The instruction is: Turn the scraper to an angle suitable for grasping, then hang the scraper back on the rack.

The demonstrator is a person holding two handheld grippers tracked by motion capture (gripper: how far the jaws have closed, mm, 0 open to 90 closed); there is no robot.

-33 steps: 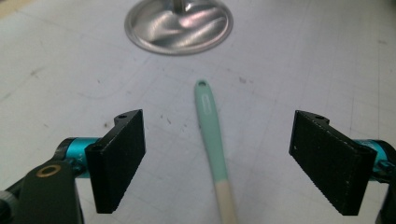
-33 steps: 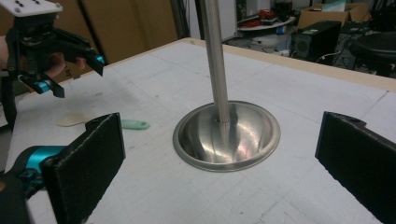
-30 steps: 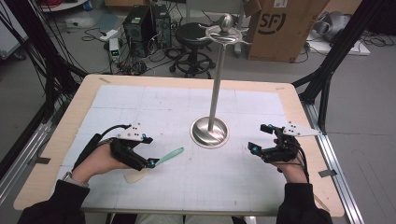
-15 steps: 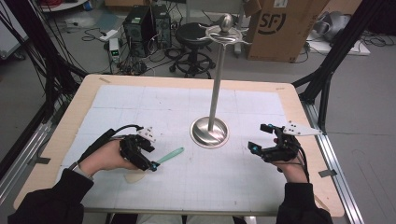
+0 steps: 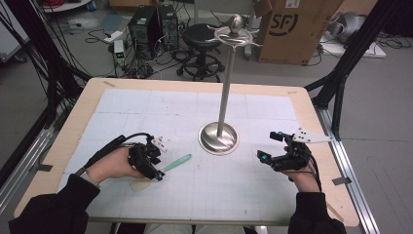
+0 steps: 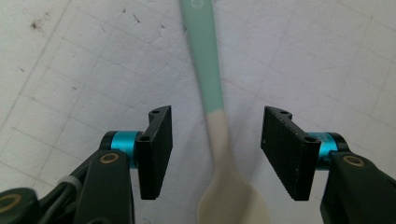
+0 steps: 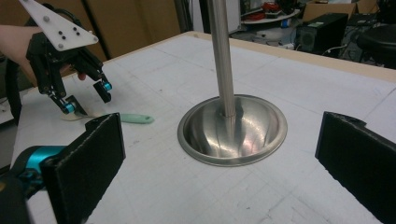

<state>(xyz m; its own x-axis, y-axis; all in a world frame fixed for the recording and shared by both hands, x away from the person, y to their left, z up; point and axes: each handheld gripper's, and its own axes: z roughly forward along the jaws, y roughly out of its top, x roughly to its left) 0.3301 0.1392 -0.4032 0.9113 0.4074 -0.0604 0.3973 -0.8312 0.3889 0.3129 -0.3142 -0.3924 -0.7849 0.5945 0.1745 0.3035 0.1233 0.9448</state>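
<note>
Nearest me, my left claw (image 5: 155,168) hangs over the spoon (image 5: 163,171), which lies flat on the white gridded tabletop (image 5: 253,195). In the left gripper view the spoon's (image 6: 219,140) cream bowl sits at the bottom edge and its mint-green handle runs straight away between the two black jaws. The jaws have just been closing, yet there is bare sheet on both sides of the neck, so neither pad presses on it. That view is a little blurred, so I can't say for sure how close the pads hang above the sheet.

My right claw (image 5: 272,156) rests low over the tabletop on the other side, well apart from the spoon, jaws wide and holding nothing. In the right gripper view they frame the steel stand (image 7: 232,128), with the left claw (image 7: 88,100) farther off above the spoon (image 7: 130,118).

Farther out, the steel stand (image 5: 219,137) sits between the two claws, its dished base on the sheet and its pole upright.
</note>
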